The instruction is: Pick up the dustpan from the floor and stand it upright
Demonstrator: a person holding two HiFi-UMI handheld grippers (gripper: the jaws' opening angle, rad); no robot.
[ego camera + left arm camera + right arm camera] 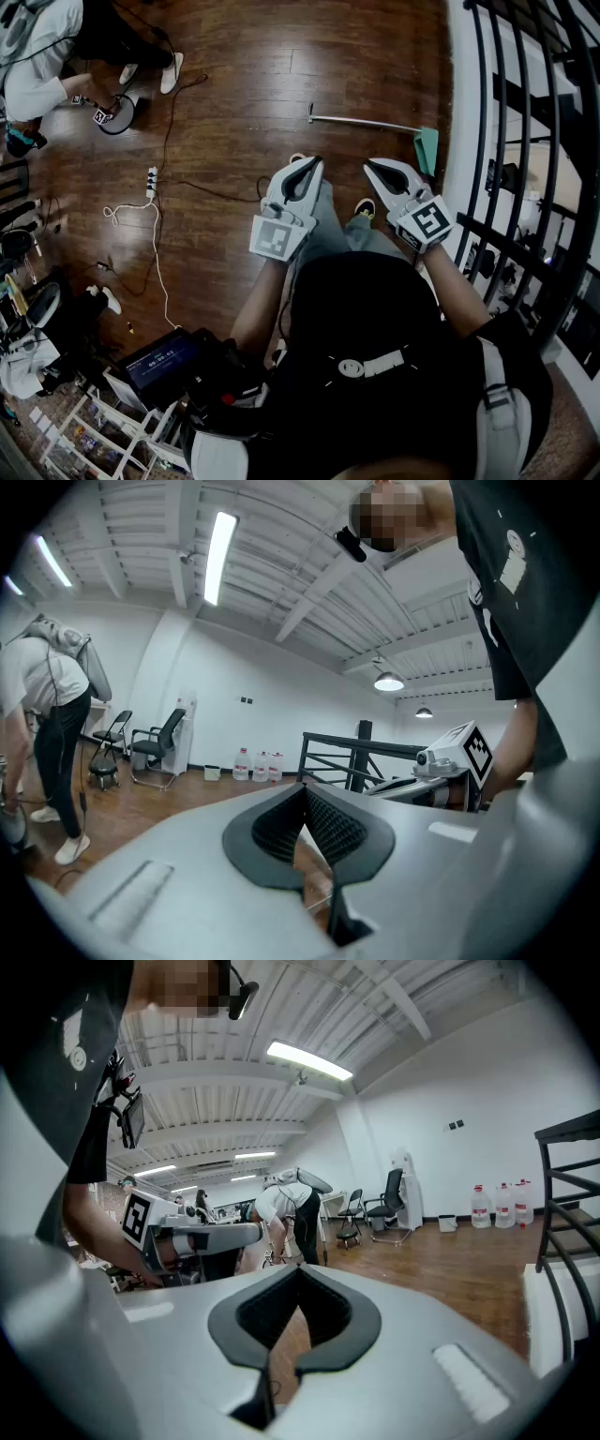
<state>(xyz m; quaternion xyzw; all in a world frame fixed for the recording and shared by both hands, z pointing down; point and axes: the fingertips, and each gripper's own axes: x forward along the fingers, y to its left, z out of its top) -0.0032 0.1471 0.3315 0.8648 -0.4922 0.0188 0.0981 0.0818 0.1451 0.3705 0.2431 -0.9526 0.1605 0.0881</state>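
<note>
The dustpan lies flat on the wooden floor near the railing in the head view. Its green pan [427, 148] is at the right, and its long thin handle [366, 122] stretches left. My left gripper [314, 161] and my right gripper [368, 164] are held side by side in front of me, short of the dustpan and apart from it. Both point roughly level and forward. In the left gripper view the left gripper [305, 791] has its jaws shut with nothing between them. The right gripper [298, 1271] is likewise shut and empty in its own view.
A black railing [525, 187] with a white base runs along the right. A power strip [151, 178] and white cable lie on the floor at left. A person [37, 66] bends over at the far left. Boxes and gear crowd the lower left. Chairs [155, 747] stand by the far wall.
</note>
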